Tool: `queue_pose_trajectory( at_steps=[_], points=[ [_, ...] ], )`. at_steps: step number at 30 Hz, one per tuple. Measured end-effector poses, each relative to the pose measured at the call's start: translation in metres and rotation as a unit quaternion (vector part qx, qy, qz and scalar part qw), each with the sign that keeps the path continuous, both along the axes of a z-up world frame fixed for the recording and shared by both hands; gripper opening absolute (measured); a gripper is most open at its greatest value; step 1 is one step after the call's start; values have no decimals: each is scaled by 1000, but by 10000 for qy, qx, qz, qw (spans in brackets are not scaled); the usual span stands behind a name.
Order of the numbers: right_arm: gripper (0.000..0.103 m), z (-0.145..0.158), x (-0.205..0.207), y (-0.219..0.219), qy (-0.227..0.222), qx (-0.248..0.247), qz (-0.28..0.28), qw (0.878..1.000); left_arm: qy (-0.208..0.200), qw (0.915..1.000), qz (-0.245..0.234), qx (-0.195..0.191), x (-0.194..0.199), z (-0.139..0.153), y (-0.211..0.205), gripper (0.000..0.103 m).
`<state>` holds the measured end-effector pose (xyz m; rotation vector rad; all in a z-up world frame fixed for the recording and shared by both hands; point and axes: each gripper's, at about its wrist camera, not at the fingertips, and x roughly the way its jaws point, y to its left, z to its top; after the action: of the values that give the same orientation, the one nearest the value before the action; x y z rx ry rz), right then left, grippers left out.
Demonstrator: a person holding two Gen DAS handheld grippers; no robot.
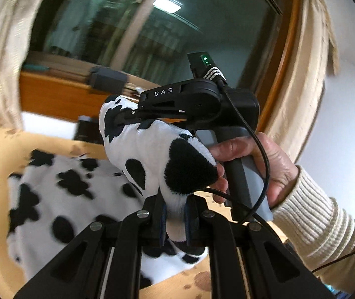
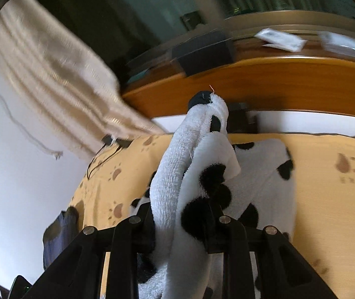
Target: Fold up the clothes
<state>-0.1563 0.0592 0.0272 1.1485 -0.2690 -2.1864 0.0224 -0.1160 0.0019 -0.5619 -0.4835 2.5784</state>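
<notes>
**Both grippers lift the cow-print garment off the bed**

Nearest in the left wrist view, the left gripper (image 1: 175, 220) has its jaws pressed tight on a bunched fold of the cow-print garment (image 1: 152, 149), a fleecy white cloth with black blotches. From that pinch the cloth rises toward 12 o'clock and reaches the right gripper (image 1: 125, 118), whose black fingers, seen side-on, clamp another part of the same piece. A hand (image 1: 247, 164) in a ribbed cream sleeve (image 1: 322, 224) grips that tool's grey handle at about 3 o'clock, with a black cable running past the knuckles.

In the right wrist view, the right gripper (image 2: 181, 224) holds a thick roll of the garment (image 2: 192, 179) between its jaws, and the roll stands up toward 12 o'clock to a black tip.

The rest of the garment lies lower, spread on the bed (image 1: 0, 154), whose cover is yellow with brown paw prints.

Beyond the bed stands a wooden ledge (image 2: 277, 84) with a dark box on it; a cream curtain (image 2: 53, 79) hangs at 10 o'clock, and a dark window (image 1: 152, 25) fills the far background.
</notes>
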Motion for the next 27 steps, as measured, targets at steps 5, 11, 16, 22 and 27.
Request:
queue_pose_trajectory(
  at_steps=[5, 11, 16, 22, 27],
  points=[
    [27, -15, 7, -49, -49, 218, 302, 9993, -188, 9991, 287, 232, 9, -12, -33, 13],
    [27, -36, 11, -89, -79, 628, 479, 9968, -541, 9959, 478, 551, 11, -33, -60, 13],
    [27, -47, 10, -108, -68, 894, 576, 9943, -702, 9938, 561, 660, 15, -40, -69, 13],
    [27, -55, 13, -125, 33, 1277, 736, 9891, -876, 9911, 597, 806, 14, -49, -71, 13],
    [27, -57, 18, -135, 173, 1525, 867, 9843, -914, 9906, 610, 817, 17, -50, -70, 13]
  ],
)
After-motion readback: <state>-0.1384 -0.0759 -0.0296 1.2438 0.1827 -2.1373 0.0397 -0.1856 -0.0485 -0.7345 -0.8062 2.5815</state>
